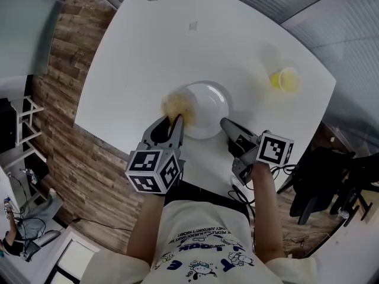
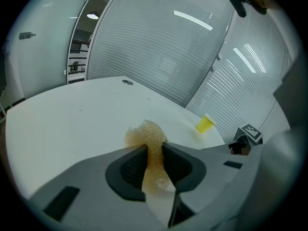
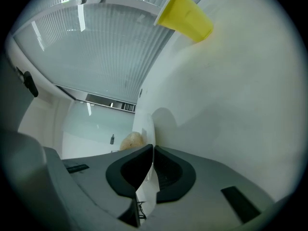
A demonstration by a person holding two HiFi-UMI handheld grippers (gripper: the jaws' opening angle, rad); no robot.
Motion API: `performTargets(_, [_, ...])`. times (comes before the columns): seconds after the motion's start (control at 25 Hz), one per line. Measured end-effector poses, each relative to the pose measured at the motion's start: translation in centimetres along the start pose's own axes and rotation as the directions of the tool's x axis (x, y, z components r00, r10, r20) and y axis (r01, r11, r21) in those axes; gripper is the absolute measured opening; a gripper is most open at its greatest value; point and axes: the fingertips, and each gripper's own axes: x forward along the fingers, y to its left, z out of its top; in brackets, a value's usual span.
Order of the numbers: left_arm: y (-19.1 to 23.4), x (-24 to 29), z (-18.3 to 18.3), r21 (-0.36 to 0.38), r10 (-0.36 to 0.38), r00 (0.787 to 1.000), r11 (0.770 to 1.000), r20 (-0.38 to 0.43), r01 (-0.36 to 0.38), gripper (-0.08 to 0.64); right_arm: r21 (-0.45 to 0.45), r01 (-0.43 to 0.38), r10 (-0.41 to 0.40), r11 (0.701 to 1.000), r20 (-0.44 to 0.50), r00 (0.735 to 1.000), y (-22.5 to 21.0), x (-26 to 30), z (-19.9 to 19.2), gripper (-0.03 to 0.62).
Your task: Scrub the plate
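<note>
Head view: the sponge (image 1: 173, 106) is clamped in the left hand-held gripper (image 1: 175, 122), the plate (image 1: 208, 102) pinched by the right hand-held gripper (image 1: 226, 123) — scrubbing strokes are likely due next.

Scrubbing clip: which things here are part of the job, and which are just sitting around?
In the job:
plate, its rim pinched by the right gripper
sponge, clamped in the left gripper

Lying about:
yellow cup on the table, apart from the plate
</note>
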Motion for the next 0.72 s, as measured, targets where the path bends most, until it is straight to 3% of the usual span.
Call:
performTargets(0.2, [-0.3, -0.5, 0.6, 0.031, 0.005, 1.000, 0.999, 0.017, -0.006, 0.111, 0.031, -0.086, 0.085, 0.996, 0.039, 0.996, 1.4, -0.2, -0.2, 0.008])
performTargets(0.6, [-1.7, -2.2, 3.1, 0.061, -0.036, 0.996, 0.998, 0.086, 0.031, 0.111, 0.059, -0.139, 0.134, 0.988, 0.081, 0.988, 1.9, -0.5, -0.6, 0.008])
performTargets(0.72, [-2.5, -2.9, 3.9, 0.105, -0.055, 0.993, 0.993, 0.100, 0.045, 0.110, 0.077, -0.170, 0.161, 0.982, 0.109, 0.981, 2.4, -0.7, -0.3, 0.008])
